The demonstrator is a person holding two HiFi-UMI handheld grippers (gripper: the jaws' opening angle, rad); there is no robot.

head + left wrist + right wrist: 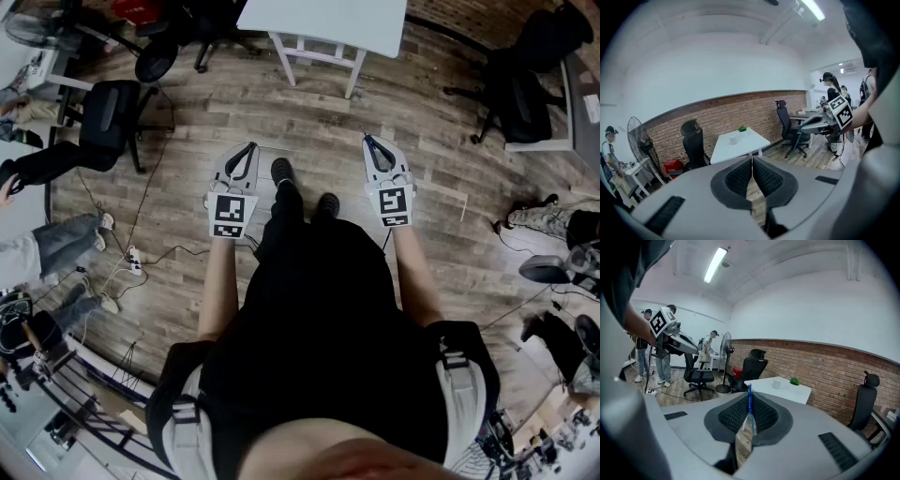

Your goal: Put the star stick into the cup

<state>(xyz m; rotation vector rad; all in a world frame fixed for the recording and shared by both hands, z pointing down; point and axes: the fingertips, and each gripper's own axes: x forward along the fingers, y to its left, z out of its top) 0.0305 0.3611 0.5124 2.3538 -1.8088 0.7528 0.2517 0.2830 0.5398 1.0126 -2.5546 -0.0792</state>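
**A:** Which step are they on, would you say?

**B:** The carry, I'd guess. The right gripper (pixel 750 395) has its jaws pinched nearly together on the star stick (pixel 749 404), a thin blue rod standing up between the pads. I can't make out the star end from here.

**A:** And the other one?

**B:** The left gripper (pixel 752 160) is closed, pads meeting, with nothing between them. Both are held out level in front of the person, over the wooden floor (pixel 281 112).

**A:** Where's the cup?

**B:** On the white worktop (pixel 787 391) ahead, well apart from both grippers. It's a small white cup (pixel 776 383), upright, with a green object (pixel 794 381) near it. I can't tell what the green thing is.

**A:** So what comes next?

**B:** As I read it, they need to walk up to the worktop, bring the right gripper over the cup's mouth, tip the stick so one end points down into it, then ease the jaws apart. The stick is thin and the cup is small, so lining it up will need care.

**A:** How many of each?

**B:** One stick, one cup, one green object, one white worktop, two grippers.
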